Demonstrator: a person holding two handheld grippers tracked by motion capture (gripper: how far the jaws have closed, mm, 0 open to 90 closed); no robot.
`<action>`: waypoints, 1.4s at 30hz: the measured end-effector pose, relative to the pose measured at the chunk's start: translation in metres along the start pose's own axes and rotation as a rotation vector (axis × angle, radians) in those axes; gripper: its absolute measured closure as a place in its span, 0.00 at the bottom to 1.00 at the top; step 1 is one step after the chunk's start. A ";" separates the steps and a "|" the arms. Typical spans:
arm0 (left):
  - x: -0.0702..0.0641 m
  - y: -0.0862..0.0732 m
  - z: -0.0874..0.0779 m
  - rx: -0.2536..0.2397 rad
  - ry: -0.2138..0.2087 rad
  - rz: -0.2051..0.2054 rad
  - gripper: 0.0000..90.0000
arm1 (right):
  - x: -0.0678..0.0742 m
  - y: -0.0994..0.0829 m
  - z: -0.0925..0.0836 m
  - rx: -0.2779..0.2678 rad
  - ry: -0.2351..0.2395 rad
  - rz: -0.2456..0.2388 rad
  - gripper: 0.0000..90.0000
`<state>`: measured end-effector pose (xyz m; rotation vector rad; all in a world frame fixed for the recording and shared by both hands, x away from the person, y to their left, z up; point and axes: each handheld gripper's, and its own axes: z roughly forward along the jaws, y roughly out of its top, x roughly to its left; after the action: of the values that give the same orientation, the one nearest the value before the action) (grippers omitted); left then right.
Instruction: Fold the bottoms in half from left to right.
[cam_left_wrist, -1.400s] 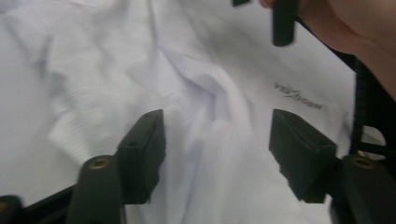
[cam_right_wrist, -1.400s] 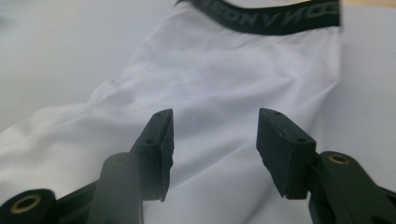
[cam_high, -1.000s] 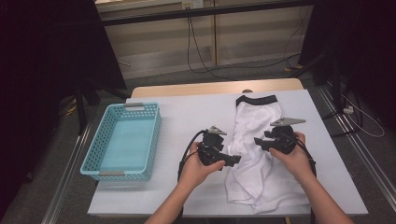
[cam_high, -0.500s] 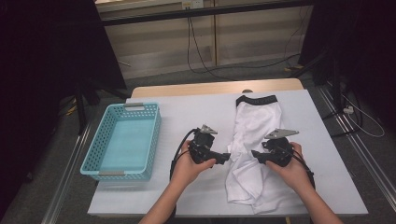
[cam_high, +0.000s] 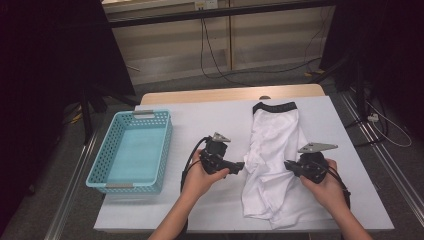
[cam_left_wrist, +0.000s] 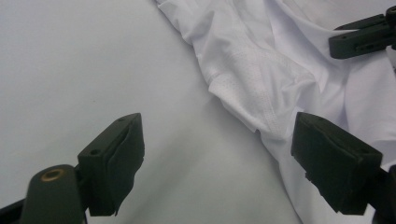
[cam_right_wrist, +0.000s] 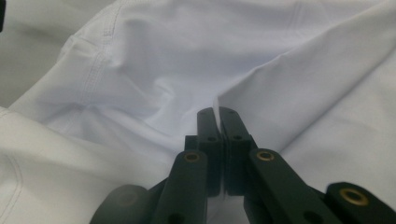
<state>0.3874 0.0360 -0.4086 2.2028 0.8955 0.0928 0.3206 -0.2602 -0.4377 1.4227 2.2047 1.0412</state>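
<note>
A white garment (cam_high: 276, 145) with a black waistband lies lengthwise on the white table (cam_high: 200, 125), rumpled at its near end. My right gripper (cam_high: 290, 165) rests on the garment's right side. Its jaws have just been closing and now pinch a raised fold of the white cloth (cam_right_wrist: 187, 51), shut on it (cam_right_wrist: 217, 113). My left gripper (cam_high: 240, 165) lies on the table at the garment's left edge, open. Its jaws (cam_left_wrist: 217, 128) stand wide apart, and the hem of the garment (cam_left_wrist: 261, 74) reaches in front of the right-hand jaw without touching either one. The right gripper's black tip (cam_left_wrist: 359, 37) shows in the left gripper view.
A light blue plastic basket (cam_high: 166, 145) stands empty on the table's left side. Bare white tabletop lies between it and the garment. Dark stands and cables crowd the floor beyond the table's far edge.
The right hand slid towards the near edge and inward over the garment, and its jaws closed on a fold of cloth. The left hand hardly moved and stays open.
</note>
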 end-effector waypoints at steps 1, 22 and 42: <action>0.000 0.000 0.000 -0.001 0.001 -0.001 0.20 | -0.002 -0.001 -0.002 -0.002 -0.003 0.003 0.99; -0.003 -0.004 0.000 0.009 0.004 0.004 0.20 | -0.047 -0.029 -0.040 -0.060 -0.055 0.111 0.99; -0.001 -0.004 0.011 0.015 0.010 0.005 0.21 | -0.034 0.002 0.000 -0.032 -0.182 0.024 0.71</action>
<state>0.3876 0.0304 -0.4185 2.2201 0.8990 0.1003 0.3374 -0.2903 -0.4400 1.4710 2.0382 0.9118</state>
